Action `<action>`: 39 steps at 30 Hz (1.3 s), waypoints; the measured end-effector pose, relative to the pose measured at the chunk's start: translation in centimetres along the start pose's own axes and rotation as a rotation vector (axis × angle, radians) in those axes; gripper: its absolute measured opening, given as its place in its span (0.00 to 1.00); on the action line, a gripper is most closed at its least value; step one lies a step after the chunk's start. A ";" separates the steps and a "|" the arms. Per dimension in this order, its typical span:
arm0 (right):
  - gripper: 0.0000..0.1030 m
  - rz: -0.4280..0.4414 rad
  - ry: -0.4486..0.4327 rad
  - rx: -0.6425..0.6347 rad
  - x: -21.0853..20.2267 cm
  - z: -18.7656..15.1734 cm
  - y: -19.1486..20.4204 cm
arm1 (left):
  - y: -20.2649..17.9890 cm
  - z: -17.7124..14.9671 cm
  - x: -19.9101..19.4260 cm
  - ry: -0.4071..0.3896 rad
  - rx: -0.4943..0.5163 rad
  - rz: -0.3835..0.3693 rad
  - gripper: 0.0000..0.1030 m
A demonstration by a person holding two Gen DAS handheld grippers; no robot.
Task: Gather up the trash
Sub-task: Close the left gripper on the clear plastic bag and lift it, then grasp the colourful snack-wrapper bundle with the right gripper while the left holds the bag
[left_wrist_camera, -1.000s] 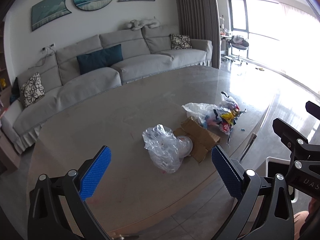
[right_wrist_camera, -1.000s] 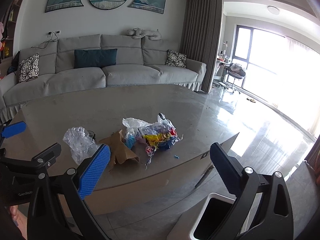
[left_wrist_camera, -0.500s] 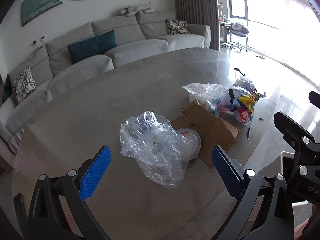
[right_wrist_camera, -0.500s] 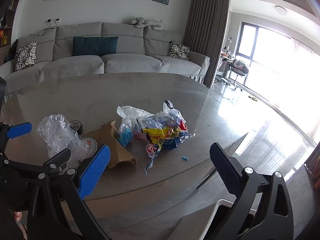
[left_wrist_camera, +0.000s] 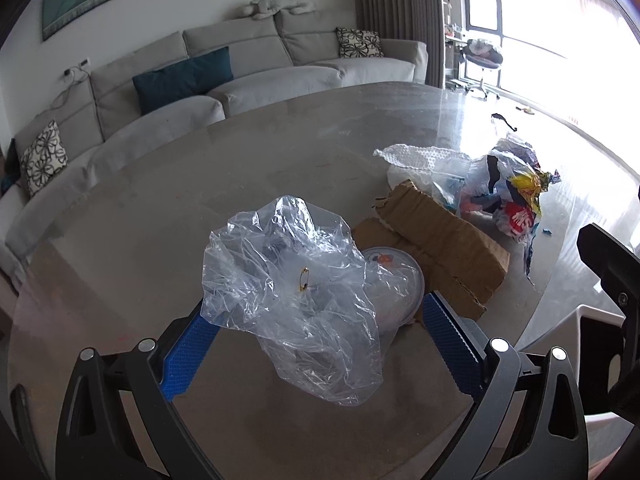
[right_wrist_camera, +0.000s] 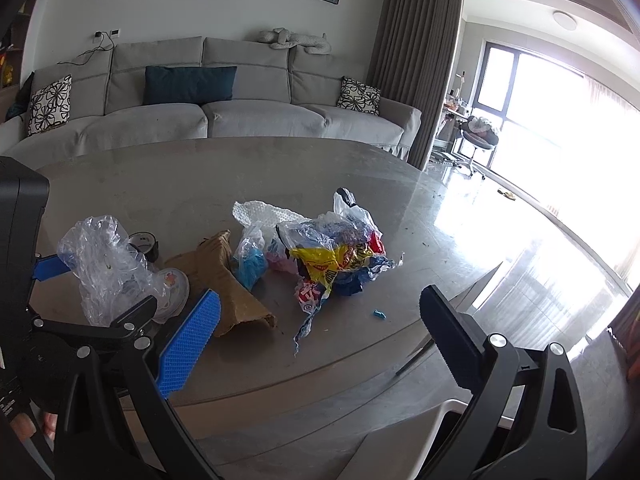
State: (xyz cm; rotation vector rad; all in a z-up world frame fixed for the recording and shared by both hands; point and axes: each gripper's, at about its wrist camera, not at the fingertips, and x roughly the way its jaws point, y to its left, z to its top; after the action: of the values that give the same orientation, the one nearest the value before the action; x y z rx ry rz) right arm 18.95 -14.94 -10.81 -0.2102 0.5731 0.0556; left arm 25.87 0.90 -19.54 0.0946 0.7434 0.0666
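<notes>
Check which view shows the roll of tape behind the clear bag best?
Right wrist view. The roll of tape shows there in the open on the table, just behind the clear plastic bag. In the left wrist view the clear plastic bag covers that spot; only a dark blur shows through it.

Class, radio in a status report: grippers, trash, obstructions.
Left gripper open, straddling clear bag. Right gripper open, empty. Lid and cardboard crowd the bag.
</notes>
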 end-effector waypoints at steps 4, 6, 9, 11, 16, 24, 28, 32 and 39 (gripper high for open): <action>0.96 -0.002 0.003 0.000 0.3 0.0 0.2 | 0.1 0.0 0.7 0.040 -0.005 -0.025 0.76; 0.96 0.001 0.005 0.000 0.5 0.0 0.2 | 0.1 0.1 1.0 0.045 0.001 -0.022 0.71; 0.96 0.001 0.006 -0.003 0.8 0.0 0.2 | -0.1 0.2 0.8 0.025 0.023 -0.003 0.56; 0.96 0.002 0.007 -0.004 0.7 -0.1 0.4 | -0.3 0.4 0.8 0.018 0.037 0.013 0.47; 0.96 0.006 0.007 -0.008 0.8 -0.1 0.5 | 0.0 0.6 0.1 0.002 0.024 -0.008 0.17; 0.96 0.016 -0.006 -0.006 0.4 0.2 0.9 | 1.1 1.0 -1.7 -0.039 0.000 -0.037 0.11; 0.96 0.027 -0.020 -0.005 0.0 0.5 1.3 | 1.7 1.2 -3.1 -0.067 0.005 -0.017 0.11; 0.96 0.049 -0.028 0.008 0.2 0.9 1.6 | 2.8 1.4 -4.2 -0.085 0.001 0.007 0.11; 0.96 0.114 0.011 0.059 2.6 0.5 2.0 | 3.6 1.4 -4.8 -0.089 -0.005 0.025 0.11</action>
State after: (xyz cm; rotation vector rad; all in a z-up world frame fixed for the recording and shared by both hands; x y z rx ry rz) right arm 21.16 -12.85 -12.19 -0.1207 0.5964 0.1479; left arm 23.17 3.93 -14.91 0.1013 0.6535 0.0881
